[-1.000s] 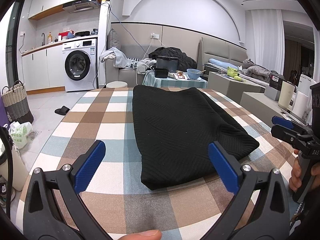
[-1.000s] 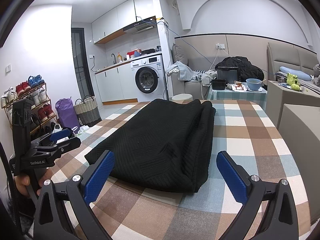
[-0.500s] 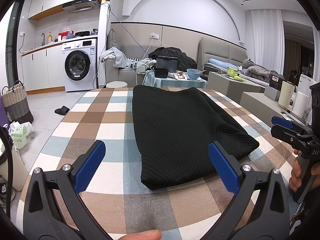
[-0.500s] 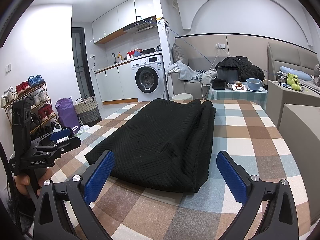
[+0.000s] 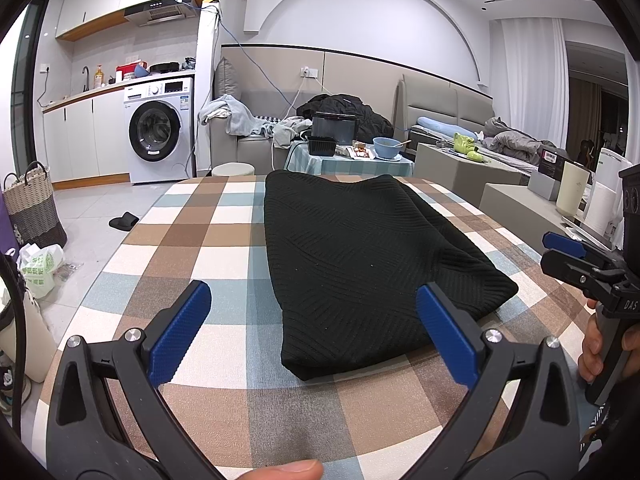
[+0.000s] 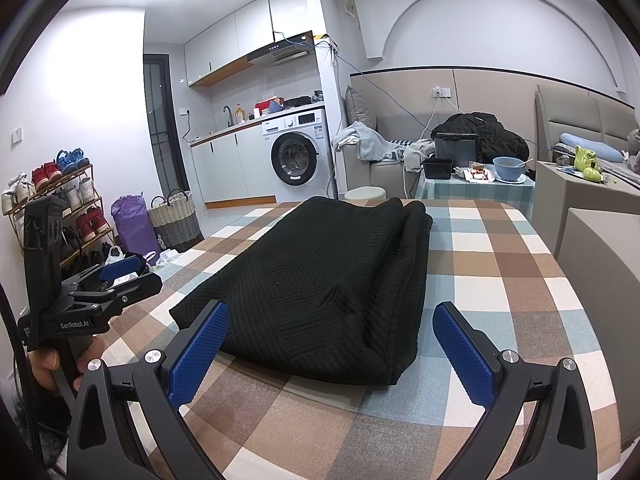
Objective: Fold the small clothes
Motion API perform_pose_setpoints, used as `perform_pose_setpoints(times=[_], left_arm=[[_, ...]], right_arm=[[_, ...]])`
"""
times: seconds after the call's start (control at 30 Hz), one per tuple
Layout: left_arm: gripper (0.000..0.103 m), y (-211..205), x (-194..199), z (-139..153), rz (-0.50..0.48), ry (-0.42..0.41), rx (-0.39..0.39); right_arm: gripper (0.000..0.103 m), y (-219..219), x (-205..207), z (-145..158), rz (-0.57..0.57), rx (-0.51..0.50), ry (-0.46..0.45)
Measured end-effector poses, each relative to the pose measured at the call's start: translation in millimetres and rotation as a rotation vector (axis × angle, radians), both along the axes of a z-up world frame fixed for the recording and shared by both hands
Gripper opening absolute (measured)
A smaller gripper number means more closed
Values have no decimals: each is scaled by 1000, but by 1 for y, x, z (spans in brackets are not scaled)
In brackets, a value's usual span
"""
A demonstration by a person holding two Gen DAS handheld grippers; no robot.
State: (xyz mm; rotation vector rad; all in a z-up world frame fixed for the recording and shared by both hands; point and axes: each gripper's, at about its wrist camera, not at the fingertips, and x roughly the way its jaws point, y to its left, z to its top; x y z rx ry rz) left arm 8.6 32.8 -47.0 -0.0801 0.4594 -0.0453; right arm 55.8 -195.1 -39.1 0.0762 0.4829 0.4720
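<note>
Left view: your left gripper (image 5: 313, 332) is wide open and holds nothing. The black knit cloth (image 5: 368, 256) lies long and flat on the checked table (image 5: 192, 240), just past the fingers.

Right view: your right gripper (image 6: 329, 350) is wide open too, near the cloth's (image 6: 332, 280) thick folded edge. Pinch only the top layer and the fold may slide apart.

A table (image 5: 208, 236) with a checked cloth (brown, cream and pale blue squares) carries one thing only: a black knitted garment (image 5: 360, 256), folded into a long shape, lying flat along the middle of the table.
</note>
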Motion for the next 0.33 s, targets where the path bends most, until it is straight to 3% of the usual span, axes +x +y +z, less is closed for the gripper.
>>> perform_pose_setpoints(times=[0.33], left_arm=[[102, -1, -1, 3, 0, -8, 5]], right_arm=[[103, 0, 0, 0, 2, -1, 1]])
